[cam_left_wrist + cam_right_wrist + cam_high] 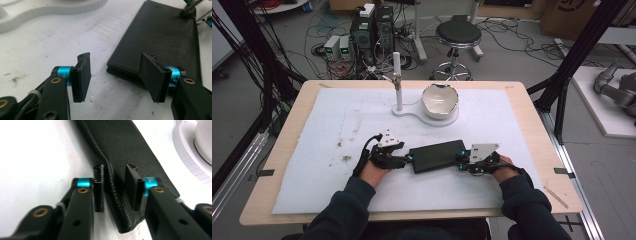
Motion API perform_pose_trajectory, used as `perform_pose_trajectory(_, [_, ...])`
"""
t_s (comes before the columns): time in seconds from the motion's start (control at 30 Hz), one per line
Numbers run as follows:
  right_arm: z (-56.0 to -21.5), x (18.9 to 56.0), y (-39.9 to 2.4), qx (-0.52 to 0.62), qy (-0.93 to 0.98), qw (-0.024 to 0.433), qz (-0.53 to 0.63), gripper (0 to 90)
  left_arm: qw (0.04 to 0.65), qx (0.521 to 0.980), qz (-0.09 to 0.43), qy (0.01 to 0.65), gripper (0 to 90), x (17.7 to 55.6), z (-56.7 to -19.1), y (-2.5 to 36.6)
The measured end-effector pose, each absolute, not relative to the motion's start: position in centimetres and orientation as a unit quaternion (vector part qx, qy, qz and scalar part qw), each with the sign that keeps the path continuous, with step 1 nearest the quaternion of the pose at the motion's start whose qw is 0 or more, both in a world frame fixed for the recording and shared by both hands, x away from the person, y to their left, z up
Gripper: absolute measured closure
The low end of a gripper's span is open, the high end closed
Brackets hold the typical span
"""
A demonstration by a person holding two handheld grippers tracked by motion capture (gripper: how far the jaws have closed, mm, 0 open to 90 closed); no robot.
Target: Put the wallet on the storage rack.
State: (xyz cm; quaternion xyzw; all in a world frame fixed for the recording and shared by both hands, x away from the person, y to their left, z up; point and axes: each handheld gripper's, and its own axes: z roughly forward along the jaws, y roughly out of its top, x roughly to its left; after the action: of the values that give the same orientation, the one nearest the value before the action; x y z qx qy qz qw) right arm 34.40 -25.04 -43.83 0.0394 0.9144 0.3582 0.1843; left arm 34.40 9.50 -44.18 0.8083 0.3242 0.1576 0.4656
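A black leather wallet (437, 155) lies flat on the white mat, near the front middle. My left gripper (404, 161) is at the wallet's left end. In the left gripper view it (115, 59) stands open, with the wallet's (160, 35) near corner just inside the right jaw. My right gripper (460, 162) is at the wallet's right end. In the right gripper view it (114, 170) is shut on the wallet's (120, 142) long edge, and the leather puckers into a ridge between the jaws.
A white bowl (440, 100) sits on a white stand base (404, 112) with an upright post (397, 80) behind the wallet. The white mat (337, 125) covers a wooden table (287, 130). A stool (457, 35) and cables lie on the floor beyond.
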Motion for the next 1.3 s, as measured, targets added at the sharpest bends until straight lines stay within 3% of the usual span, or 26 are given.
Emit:
perform_pose_trajectory(0.27, [-42.3,34.3,-25.1,0.082,0.896,0.182,0.397,81.0,0.491,0.775,0.192,0.348,39.7,34.2,-43.1,11.6])
perform_pose_trajectory(0.73, [-39.0,35.7,-28.3,0.283,0.819,0.124,0.483,82.5,0.512,0.737,0.221,0.381,39.8,34.5,-42.1,15.5])
perform_pose_trajectory(0.87, [-39.1,36.0,-28.9,0.325,0.796,0.171,0.481,80.0,0.511,0.736,0.222,0.385,39.4,34.5,-42.1,15.7])
perform_pose_trajectory(1.03, [-39.8,36.9,-29.7,0.349,0.777,0.169,0.496,77.1,0.507,0.742,0.220,0.380,39.3,34.5,-42.2,15.4])
perform_pose_trajectory(1.13, [-40.1,37.0,-30.0,0.351,0.771,0.163,0.505,68.4,0.507,0.743,0.218,0.379,39.2,34.5,-42.2,15.4])
perform_pose_trajectory(1.3, [-40.4,37.1,-30.4,0.342,0.770,0.167,0.513,61.4,0.507,0.743,0.218,0.378,39.1,34.4,-42.2,15.5])
